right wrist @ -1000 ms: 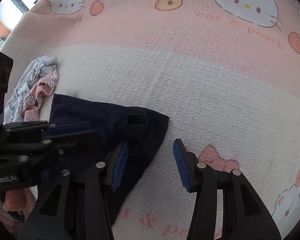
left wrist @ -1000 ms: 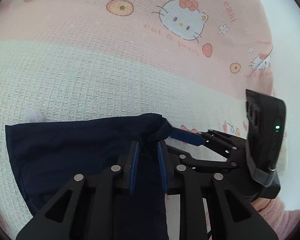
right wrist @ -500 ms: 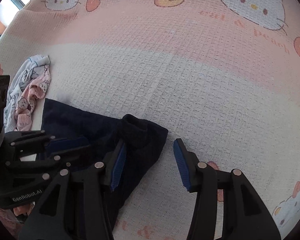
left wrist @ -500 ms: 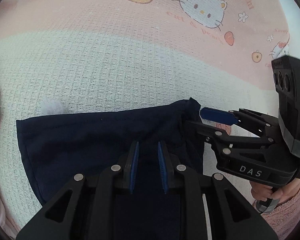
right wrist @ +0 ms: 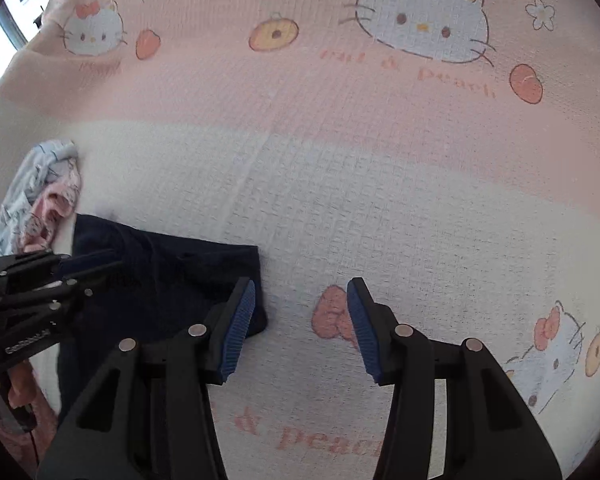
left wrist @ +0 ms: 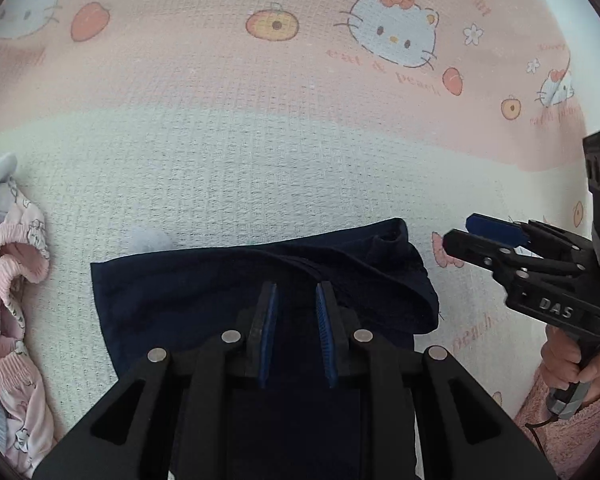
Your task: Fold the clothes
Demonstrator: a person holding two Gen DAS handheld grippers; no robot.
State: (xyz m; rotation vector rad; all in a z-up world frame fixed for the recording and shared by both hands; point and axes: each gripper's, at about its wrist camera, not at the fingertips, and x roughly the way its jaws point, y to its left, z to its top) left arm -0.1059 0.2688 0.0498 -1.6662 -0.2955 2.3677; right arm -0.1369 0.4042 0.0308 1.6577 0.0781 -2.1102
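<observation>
— Where do our tongs stand?

— Our left gripper has its blue pads drawn close, a narrow gap between them, over the navy garment. From the right wrist view it looks pinched on the cloth, though the dark fabric hides the contact, so we cannot tell for sure whether it grips. Our right gripper is spread wide and empty; its left pad overlaps the garment's right corner, its right pad hangs over bare blanket.

— What has changed since half a second ago?

— Then the right gripper's tips sat at the garment's right edge, in the left wrist view. Now the right gripper stands clear of the cloth, off to its right. The raised bunch at that corner has settled, and the garment lies flatter, a folded layer running across its upper right.

— And the garment itself?

— On the white band of the blanket, near us, partly under the left gripper.

— The surroundings?

— A waffle-textured blanket, pink beyond the white band, printed with cartoon cats, peaches and lettering. A crumpled pile of pink and pale blue clothes lies to the left, near the garment but apart from it. A bright window shows at the far left corner.
</observation>
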